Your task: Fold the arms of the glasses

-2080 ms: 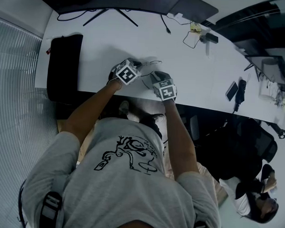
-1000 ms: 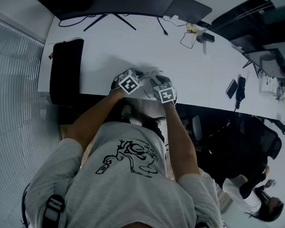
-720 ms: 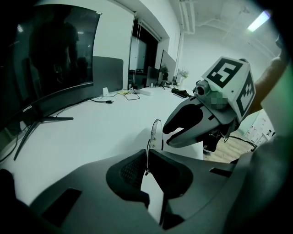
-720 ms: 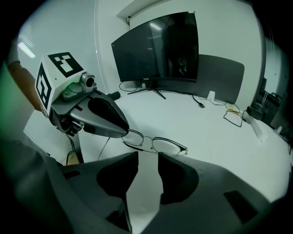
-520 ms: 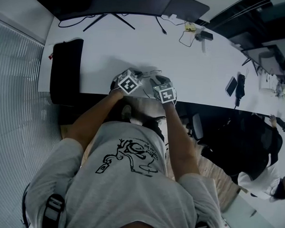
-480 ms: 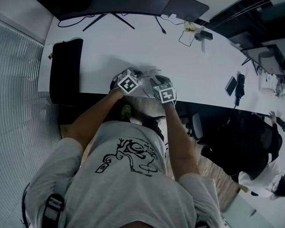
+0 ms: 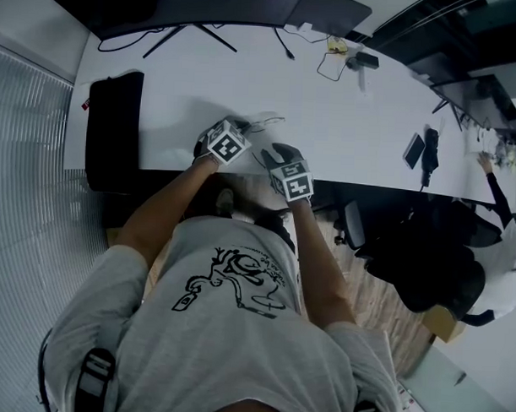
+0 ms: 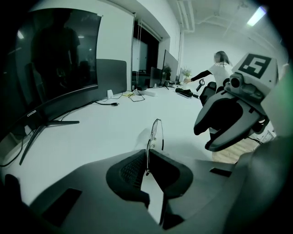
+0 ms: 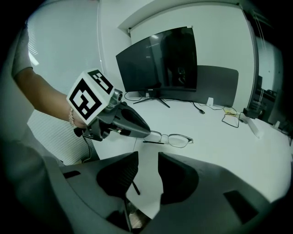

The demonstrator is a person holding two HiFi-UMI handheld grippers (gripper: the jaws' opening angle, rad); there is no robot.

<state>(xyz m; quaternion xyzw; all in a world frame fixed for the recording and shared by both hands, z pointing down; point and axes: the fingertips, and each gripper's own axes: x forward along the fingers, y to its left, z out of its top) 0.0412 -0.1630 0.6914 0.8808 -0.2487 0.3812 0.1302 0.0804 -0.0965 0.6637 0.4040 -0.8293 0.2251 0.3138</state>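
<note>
Glasses (image 9: 176, 139): wire frame, by the near edge of the table (image 7: 345, 119), one end pinched in left gripper (image 8: 147, 160). Right gripper (image 9: 147, 161): jaws apart, empty, beyond that edge. Handling: hold frame firm; sweep the arm inward gently near its hinge.

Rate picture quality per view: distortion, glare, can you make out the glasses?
Head view: heavy fisheye, dim; glasses only a faint thin line on the white table. Left gripper view: black vignette corners, reflections on the monitor, glasses edge-on yet sharp. Right gripper view: bowed edges, but glasses clearest, both lenses showing.
</note>
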